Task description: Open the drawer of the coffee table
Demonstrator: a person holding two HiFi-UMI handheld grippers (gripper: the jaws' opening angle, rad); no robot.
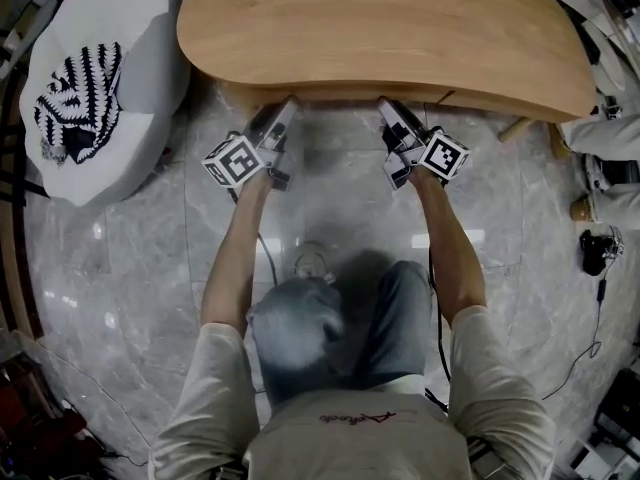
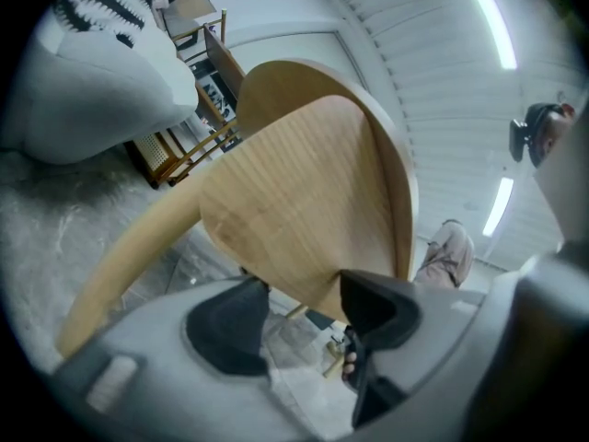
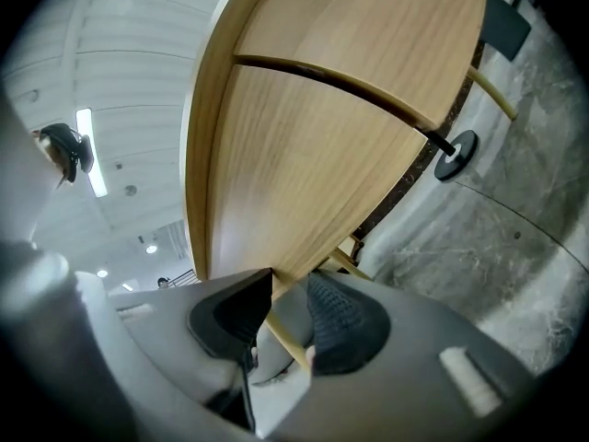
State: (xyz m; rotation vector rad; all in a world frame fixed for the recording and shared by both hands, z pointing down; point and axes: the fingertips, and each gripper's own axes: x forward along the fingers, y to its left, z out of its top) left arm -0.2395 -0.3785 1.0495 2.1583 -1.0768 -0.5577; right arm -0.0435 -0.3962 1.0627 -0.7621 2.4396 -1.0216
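- At the near edge of the wooden coffee table (image 1: 380,28), the person holds both grippers level, side by side and well apart, noses tucked in under the top.
- The drawer (image 1: 340,93) sits in under the tabletop; from above only a narrow strip of its front shows, barely out past the edge.
- Left gripper (image 1: 287,110): its jaws stand wide apart, and the drawer's wooden panel (image 2: 294,210) comes down to their tips without being pinched.
- Right gripper (image 1: 388,108): its jaws stand apart with a narrower gap, and the corner of the drawer's panel (image 3: 313,173) reaches into it.
- Each gripper's marker cube faces up, the left (image 1: 232,160) and the right (image 1: 445,154).
- To the left on the grey marble floor (image 1: 340,198) stands a white beanbag (image 1: 130,28) with a black-and-white patterned cushion (image 1: 78,103) on it.
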